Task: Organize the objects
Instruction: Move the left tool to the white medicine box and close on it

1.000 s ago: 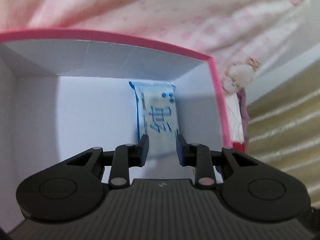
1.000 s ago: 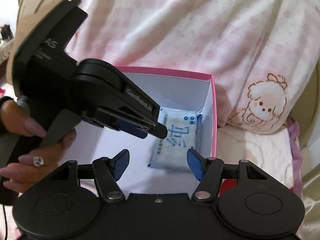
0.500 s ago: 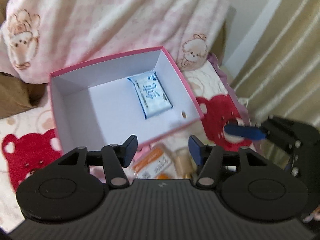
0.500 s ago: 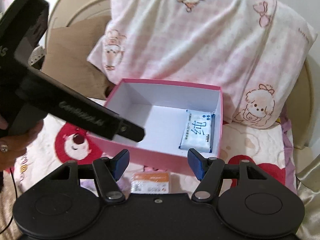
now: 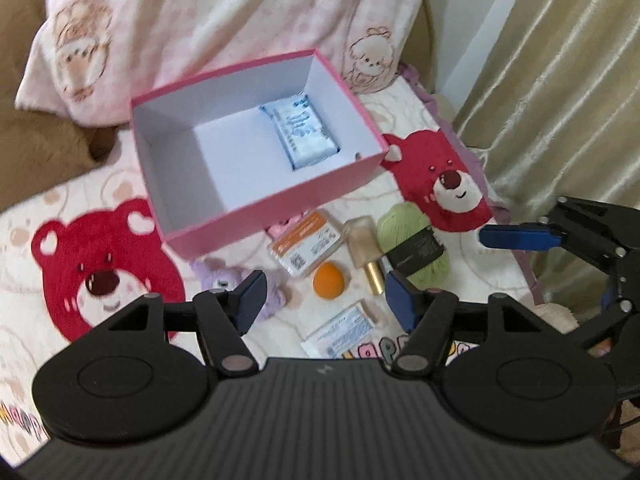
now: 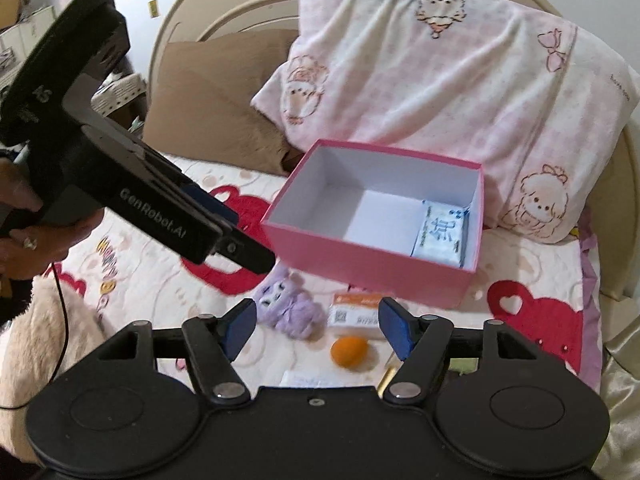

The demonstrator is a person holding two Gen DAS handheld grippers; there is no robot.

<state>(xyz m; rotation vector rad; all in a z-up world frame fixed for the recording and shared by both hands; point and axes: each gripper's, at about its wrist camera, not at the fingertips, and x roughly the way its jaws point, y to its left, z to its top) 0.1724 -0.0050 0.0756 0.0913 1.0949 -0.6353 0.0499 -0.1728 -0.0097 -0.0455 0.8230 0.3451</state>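
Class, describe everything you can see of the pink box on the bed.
The pink box is an open, lidless rectangular carton, seemingly cardboard, pink outside and white inside. It sits upright on the bear-print blanket in front of a pillow. A blue-and-white tissue pack lies flat inside, against one end wall.

Both my wrist cameras looked steeply down from above, sharing the pink box [image 5: 256,216] [image 6: 372,264] on the bed.
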